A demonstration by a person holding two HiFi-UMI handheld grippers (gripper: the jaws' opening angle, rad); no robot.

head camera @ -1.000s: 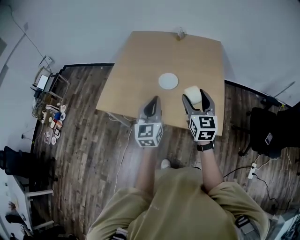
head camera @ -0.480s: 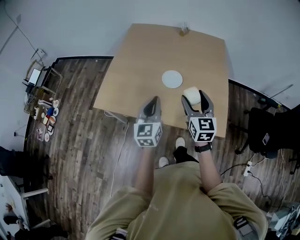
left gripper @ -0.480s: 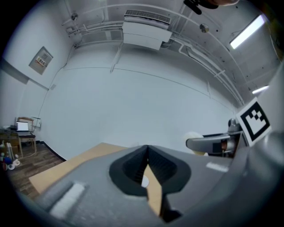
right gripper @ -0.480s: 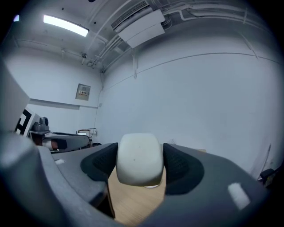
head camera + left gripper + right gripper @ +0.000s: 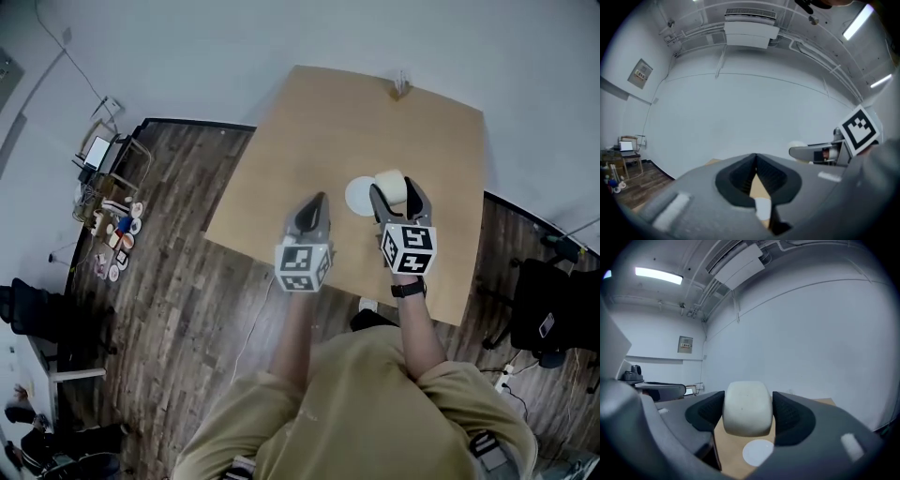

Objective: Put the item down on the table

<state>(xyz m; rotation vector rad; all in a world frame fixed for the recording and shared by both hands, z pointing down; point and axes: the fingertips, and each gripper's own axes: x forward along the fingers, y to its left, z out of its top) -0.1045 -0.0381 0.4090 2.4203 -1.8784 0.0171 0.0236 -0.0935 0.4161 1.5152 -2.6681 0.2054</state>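
Evidently the carry is near its end and the set-down itself is not yet made. On the left, the left claw (image 5: 312, 208) takes no part in it. Its jaws are drawn together with nothing between them, and it hangs over the near part of the wooden surface (image 5: 319, 122). Just to its right a flat white disc (image 5: 357, 198) lies on the wood.

Further right, the right claw (image 5: 394, 191) has its jaws closed on the item (image 5: 390, 181), a pale, rounded, blocky thing that I cannot identify. In the right gripper view the dark pads press its two sides squarely. Bare wood and the disc show beneath it there, so I judge that it hangs clear of the surface, roughly over the disc's right edge.

The next move, as I read it, falls to the right claw alone. It should sink until the item's underside meets the wood, preferably on a bare patch beside the disc and not half on its rim. The jaws should then part evenly so the item is not dragged or tipped.

As to pose, both forearms reach forward from the person's body, side by side. The claws are near each other and point toward the far edge, with their marker cubes turned up toward the head camera. The right claw sits slightly ahead of the left one, and a dark band (image 5: 409, 290) circles the right wrist.
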